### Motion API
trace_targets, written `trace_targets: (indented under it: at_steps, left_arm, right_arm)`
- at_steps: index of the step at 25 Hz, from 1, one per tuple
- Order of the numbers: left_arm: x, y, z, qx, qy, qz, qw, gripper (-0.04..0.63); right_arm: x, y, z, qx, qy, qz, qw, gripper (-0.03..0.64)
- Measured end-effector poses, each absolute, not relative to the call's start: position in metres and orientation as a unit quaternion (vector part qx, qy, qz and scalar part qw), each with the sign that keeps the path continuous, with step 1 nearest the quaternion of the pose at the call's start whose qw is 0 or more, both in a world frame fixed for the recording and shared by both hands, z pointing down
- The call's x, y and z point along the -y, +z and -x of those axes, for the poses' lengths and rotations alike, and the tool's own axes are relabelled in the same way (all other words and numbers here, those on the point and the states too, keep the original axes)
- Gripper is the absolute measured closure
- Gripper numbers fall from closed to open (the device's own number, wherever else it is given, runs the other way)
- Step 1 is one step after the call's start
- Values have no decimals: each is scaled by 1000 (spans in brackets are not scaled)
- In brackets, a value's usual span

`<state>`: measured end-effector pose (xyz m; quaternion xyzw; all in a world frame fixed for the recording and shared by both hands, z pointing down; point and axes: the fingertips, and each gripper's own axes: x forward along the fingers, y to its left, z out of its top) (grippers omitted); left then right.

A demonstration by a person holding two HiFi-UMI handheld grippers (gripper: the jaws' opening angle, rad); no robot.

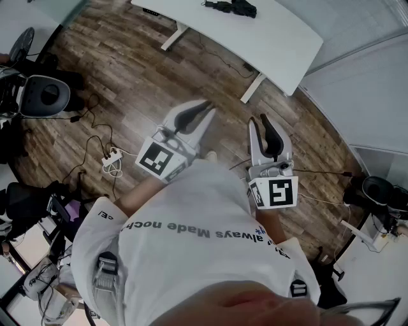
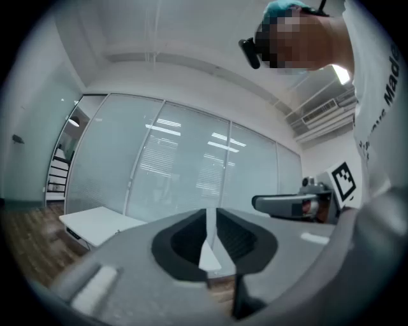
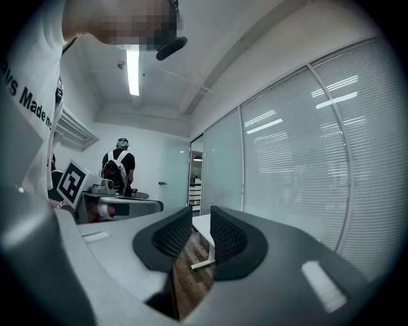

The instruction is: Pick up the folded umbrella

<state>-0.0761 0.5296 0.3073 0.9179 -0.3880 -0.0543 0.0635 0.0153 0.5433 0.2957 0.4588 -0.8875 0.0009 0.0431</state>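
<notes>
I see no thing that I can tell as a folded umbrella; a dark object (image 1: 233, 7) lies at the far edge of the white table (image 1: 268, 38), too small to make out. A person in a white T-shirt holds both grippers level over the wooden floor. My left gripper (image 1: 205, 107) has its jaws together with nothing between them, as its own view also shows (image 2: 210, 219). My right gripper (image 1: 262, 120) is to its right, jaws closed to a thin slit and empty (image 3: 201, 219). Each gripper shows in the other's view.
A power strip (image 1: 113, 159) with cables lies on the floor at left, near an office chair (image 1: 44, 94). Glass walls with blinds (image 3: 306, 159) enclose the room. Another person with a backpack (image 3: 119, 167) stands far off. More gear stands at the right (image 1: 376, 197).
</notes>
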Motion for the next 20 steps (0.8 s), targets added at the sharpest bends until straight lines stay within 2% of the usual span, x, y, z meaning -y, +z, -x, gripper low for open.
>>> trace_targets:
  at_steps: [14, 20]
  left_arm:
    - [-506, 319, 129, 389, -48, -917, 70, 546]
    - [-453, 330, 128, 395, -43, -914, 78, 546]
  right_arm:
    - [-511, 310, 31, 883, 21, -467, 36, 526]
    - [-458, 318, 30, 886, 24, -460, 41, 528]
